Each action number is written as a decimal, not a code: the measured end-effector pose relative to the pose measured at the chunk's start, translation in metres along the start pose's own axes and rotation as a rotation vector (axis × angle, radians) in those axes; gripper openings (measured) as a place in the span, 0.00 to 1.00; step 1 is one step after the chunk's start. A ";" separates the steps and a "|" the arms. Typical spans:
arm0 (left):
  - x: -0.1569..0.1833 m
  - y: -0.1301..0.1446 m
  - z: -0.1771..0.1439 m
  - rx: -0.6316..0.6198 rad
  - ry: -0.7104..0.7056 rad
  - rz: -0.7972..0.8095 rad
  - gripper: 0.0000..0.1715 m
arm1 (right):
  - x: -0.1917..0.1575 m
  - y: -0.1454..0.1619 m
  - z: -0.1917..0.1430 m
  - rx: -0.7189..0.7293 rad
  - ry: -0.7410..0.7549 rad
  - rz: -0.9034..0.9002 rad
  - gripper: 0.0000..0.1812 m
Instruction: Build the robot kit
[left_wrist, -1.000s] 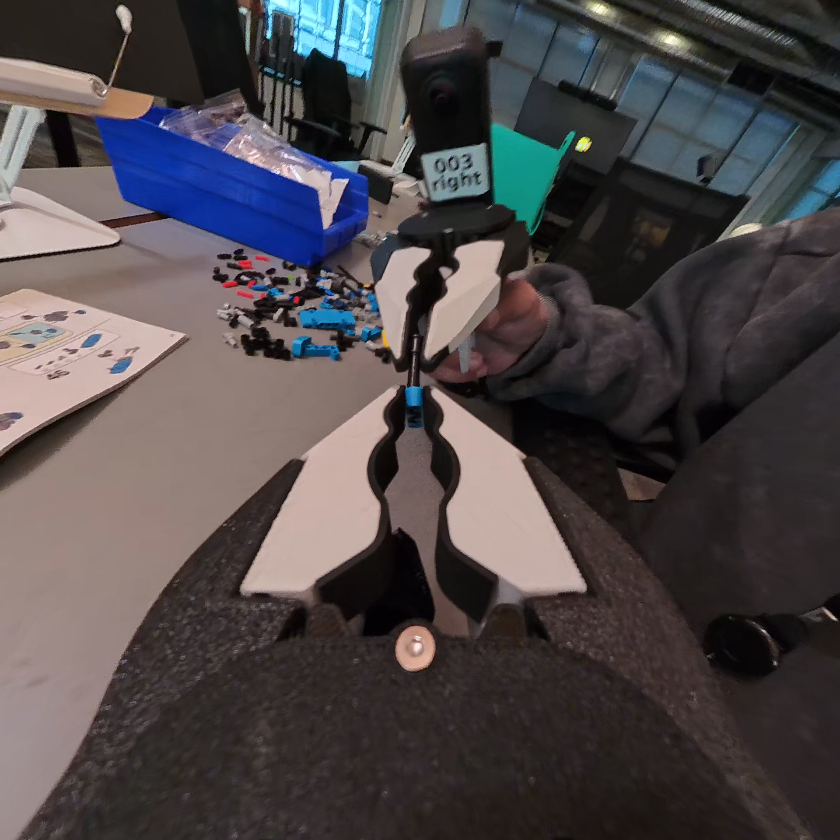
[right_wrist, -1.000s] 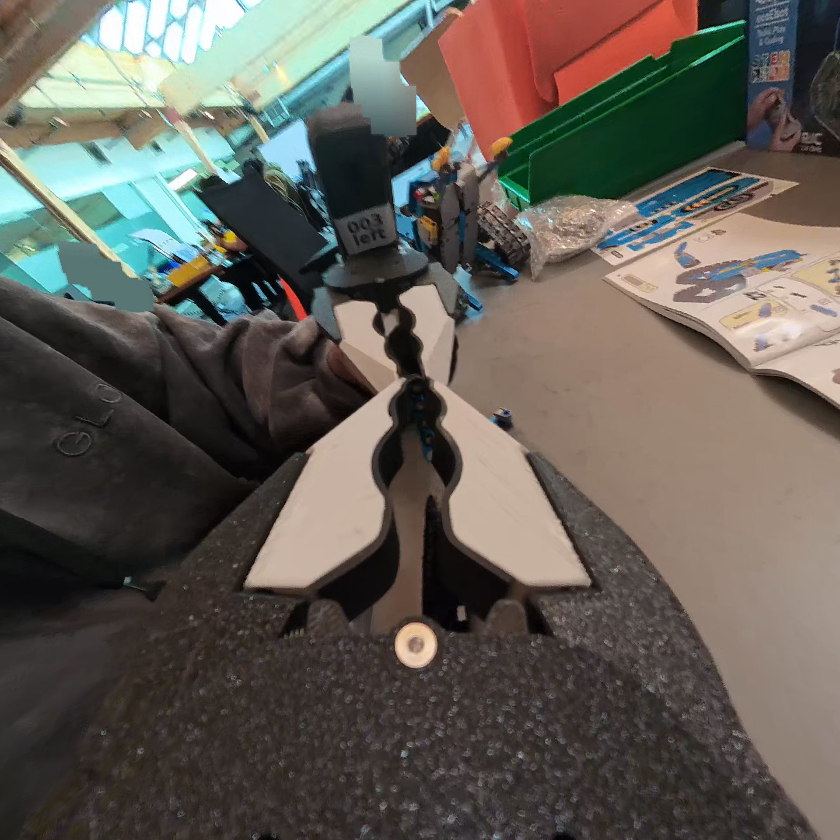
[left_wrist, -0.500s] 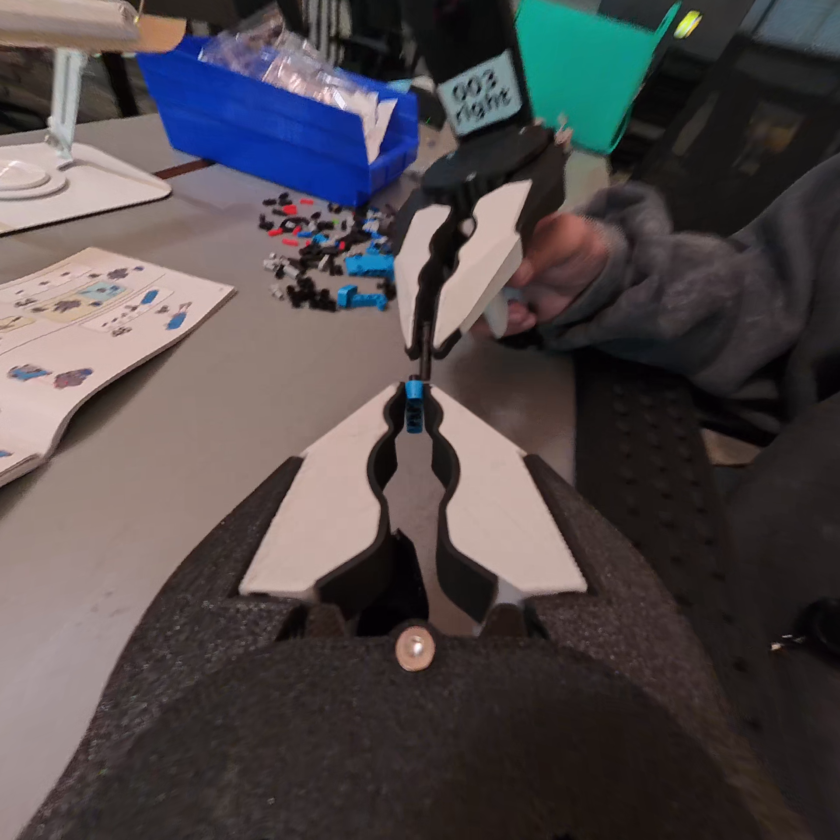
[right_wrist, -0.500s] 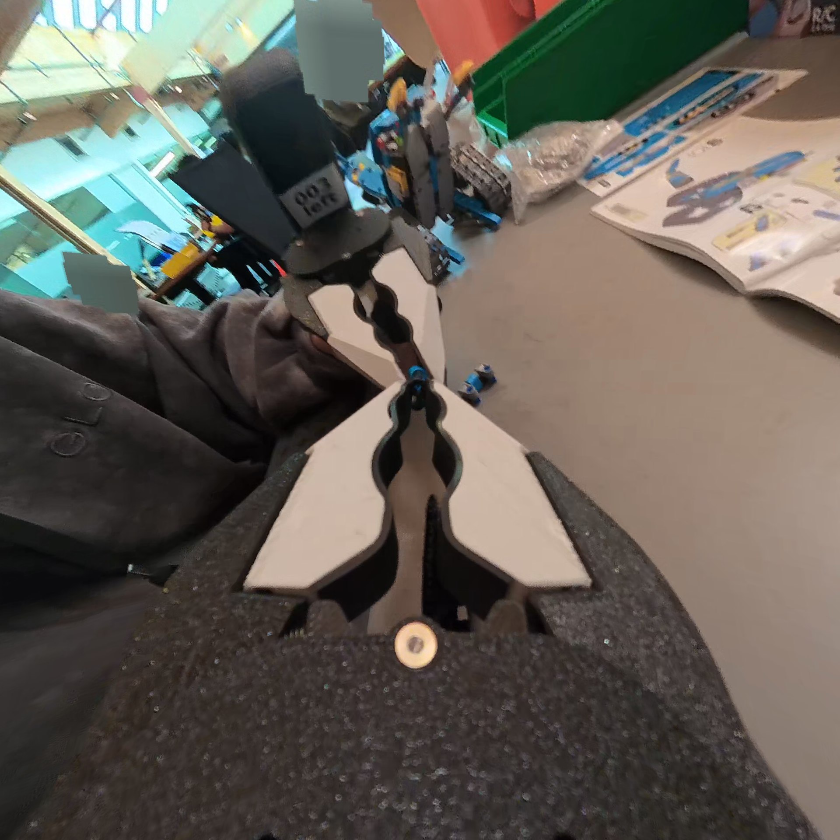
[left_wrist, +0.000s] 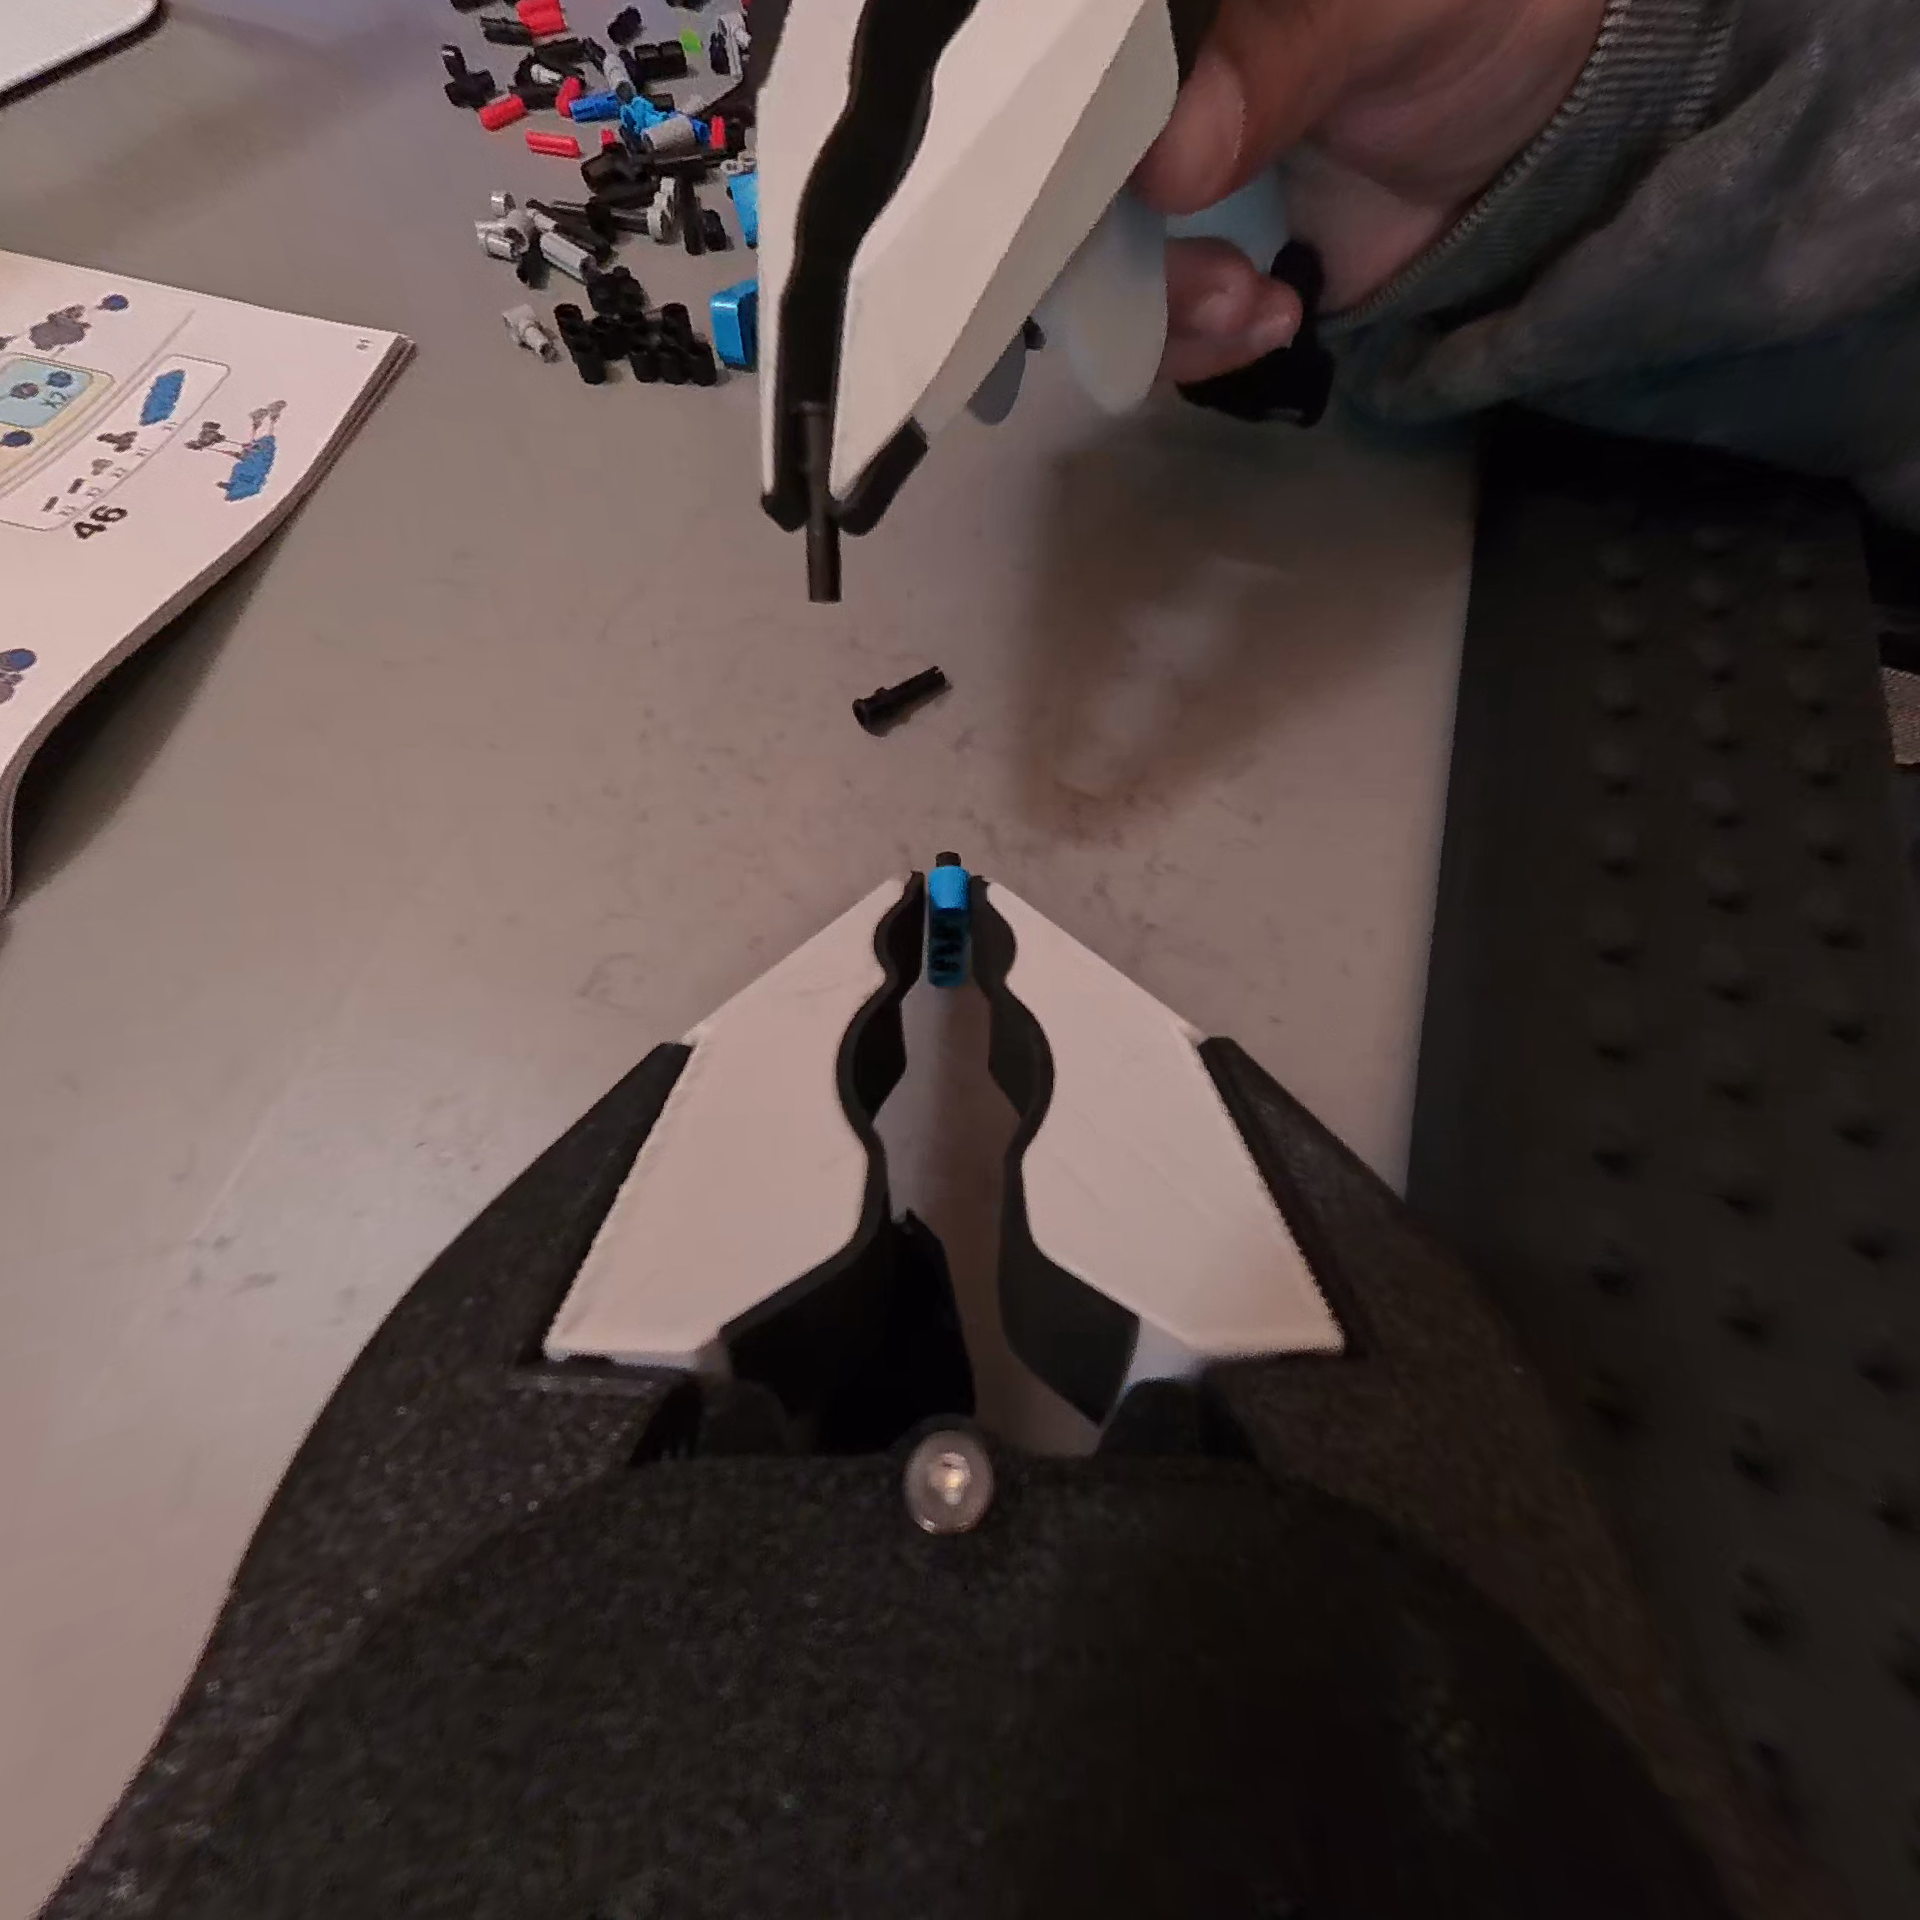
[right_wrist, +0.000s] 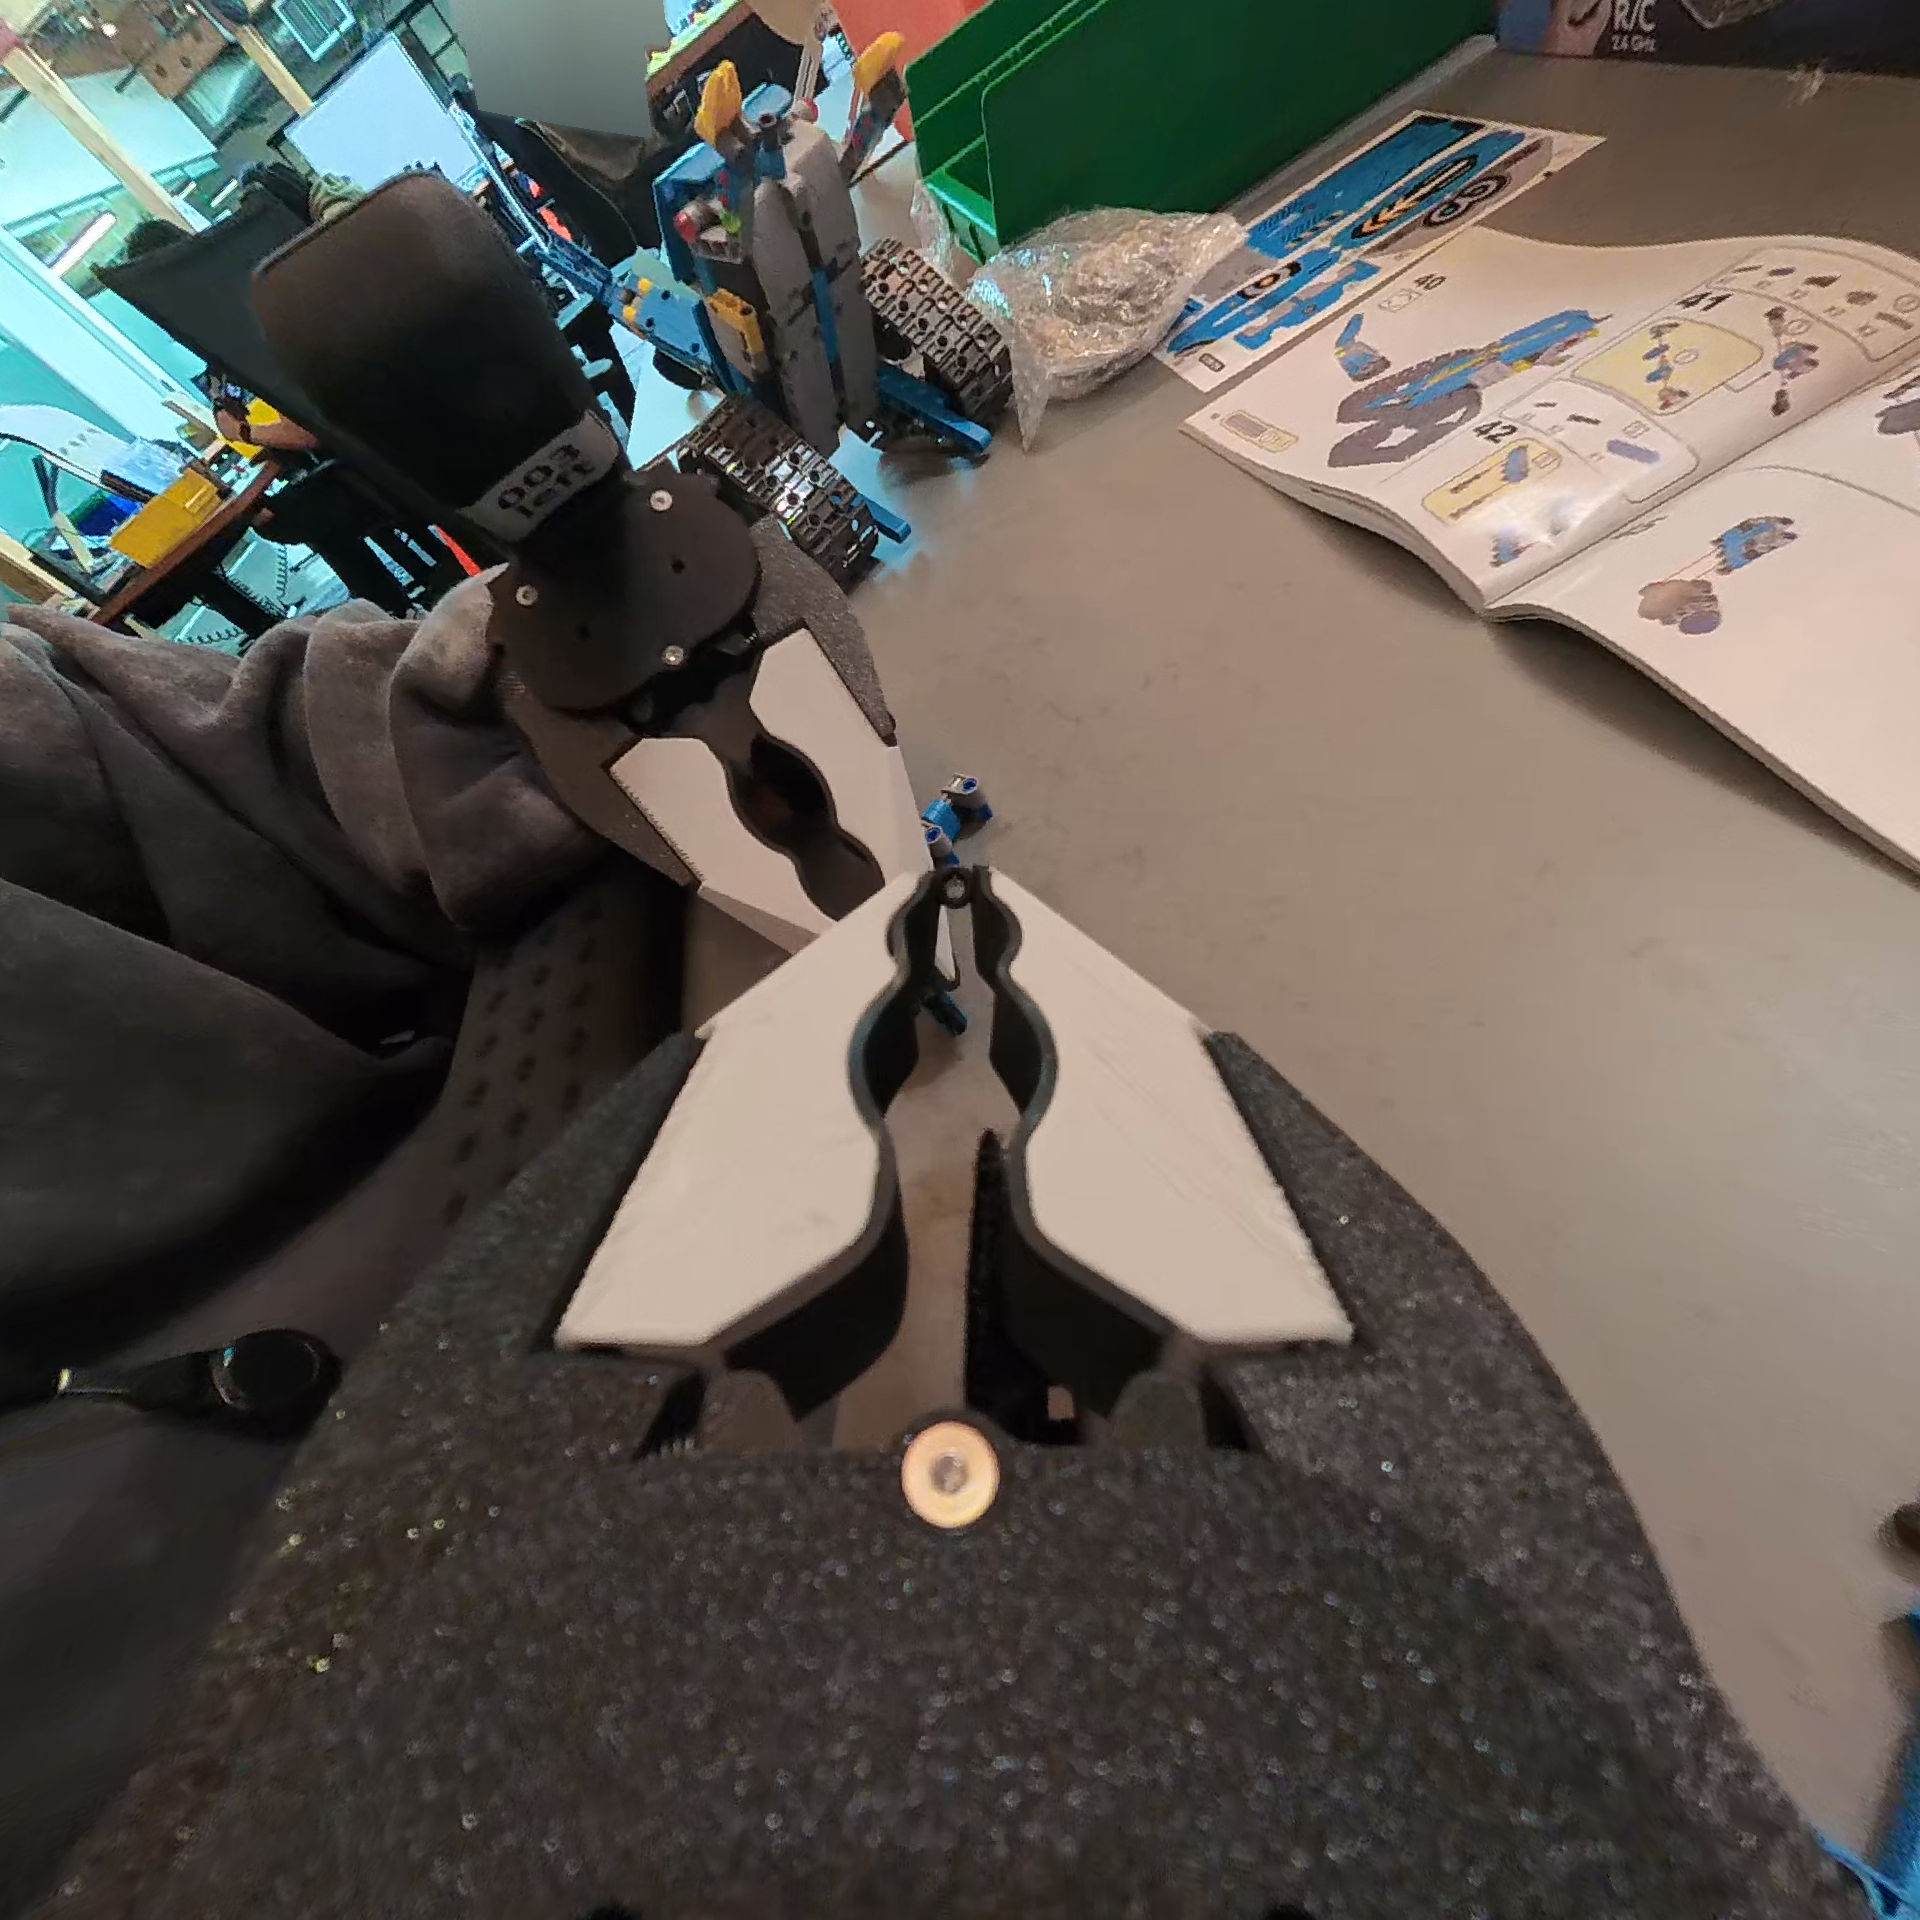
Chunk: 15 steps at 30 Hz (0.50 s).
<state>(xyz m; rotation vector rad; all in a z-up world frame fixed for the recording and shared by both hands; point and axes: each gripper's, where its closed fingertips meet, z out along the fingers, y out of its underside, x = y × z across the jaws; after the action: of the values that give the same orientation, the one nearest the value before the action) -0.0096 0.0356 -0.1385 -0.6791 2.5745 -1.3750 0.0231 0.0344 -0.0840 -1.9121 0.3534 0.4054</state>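
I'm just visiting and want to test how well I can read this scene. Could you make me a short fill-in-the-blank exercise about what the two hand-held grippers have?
1. The left hand-held gripper pinches a small ____ connector piece.
2. The right hand-held gripper grips a thin ____ axle rod.
3. A loose black pin lies on the ____ between them.
4. Left of the parts pile lies an open instruction ____.

Answers: blue; black; table; booklet

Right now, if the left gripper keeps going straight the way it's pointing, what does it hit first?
Probably the loose black pin lying on the grey table, just ahead of the left gripper and its blue connector. The right gripper's black axle sits beyond; depth is unclear.
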 end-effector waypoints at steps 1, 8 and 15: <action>0.000 0.000 0.000 0.002 -0.002 0.001 0.06 | 0.000 0.000 0.000 0.000 -0.003 -0.001 0.03; -0.001 0.007 -0.001 -0.030 -0.012 0.008 0.05 | -0.001 0.001 0.000 -0.003 -0.015 0.003 0.03; 0.004 0.013 0.007 -0.088 -0.004 0.086 0.04 | -0.005 0.004 0.004 -0.025 -0.030 -0.006 0.03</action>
<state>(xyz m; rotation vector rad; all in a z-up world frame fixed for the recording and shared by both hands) -0.0149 0.0346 -0.1528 -0.5756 2.6416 -1.2401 0.0166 0.0365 -0.0868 -1.9294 0.3235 0.4358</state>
